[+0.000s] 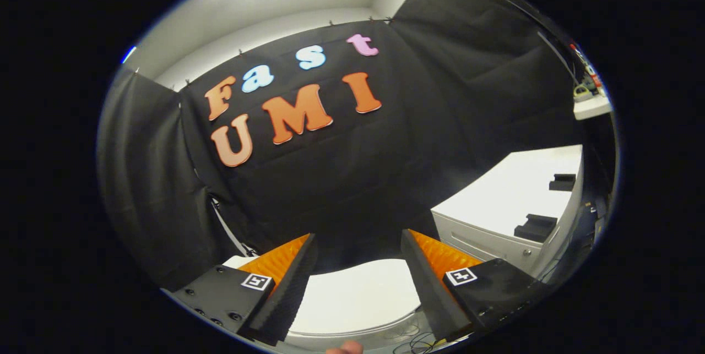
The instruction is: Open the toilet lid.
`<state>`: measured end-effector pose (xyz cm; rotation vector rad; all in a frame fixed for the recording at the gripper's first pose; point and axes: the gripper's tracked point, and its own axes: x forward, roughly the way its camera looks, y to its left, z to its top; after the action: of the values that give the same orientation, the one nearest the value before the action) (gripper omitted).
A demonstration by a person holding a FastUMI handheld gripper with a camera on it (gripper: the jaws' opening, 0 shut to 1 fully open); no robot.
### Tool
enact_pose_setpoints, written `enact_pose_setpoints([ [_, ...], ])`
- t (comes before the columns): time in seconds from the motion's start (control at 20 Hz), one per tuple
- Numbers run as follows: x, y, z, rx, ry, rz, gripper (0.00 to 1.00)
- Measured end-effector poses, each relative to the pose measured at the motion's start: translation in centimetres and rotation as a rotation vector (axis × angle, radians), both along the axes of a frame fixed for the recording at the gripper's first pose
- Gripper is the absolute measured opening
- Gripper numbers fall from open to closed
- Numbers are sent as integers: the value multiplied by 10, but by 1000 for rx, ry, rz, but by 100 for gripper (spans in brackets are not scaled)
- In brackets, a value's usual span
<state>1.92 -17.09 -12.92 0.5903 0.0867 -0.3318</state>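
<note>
Toilet lid (358, 299): it lies closed and flat below and between the fingers of the gripper (358, 266), which stand wide apart holding nothing. We judge that we should lower the fingers to the lid's front rim, catch its edge, then swing upward. A white cabinet (506, 200) stands beside it.

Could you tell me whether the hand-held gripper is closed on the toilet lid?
No, the hand-held gripper is open, with the toilet lid below its fingers.
</note>
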Motion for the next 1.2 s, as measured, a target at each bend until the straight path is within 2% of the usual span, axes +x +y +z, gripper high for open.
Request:
enact_pose_setpoints([
  [0.25, 0, -51, -99, 182, 78, -108, 99],
  [0.45, -9, -75, -177, 406, 42, -210, 99],
  [0.55, -14, -73, -229, 487, 84, -245, 99],
  [0.65, -13, -63, -272, 538, 131, -232, 98],
  [0.9, -1, -30, -341, 742, 191, -196, 98],
  [1.1, -1, 11, -348, 949, 170, -70, 97],
  [1.2, 3, 17, -360, 987, 173, -64, 96],
])
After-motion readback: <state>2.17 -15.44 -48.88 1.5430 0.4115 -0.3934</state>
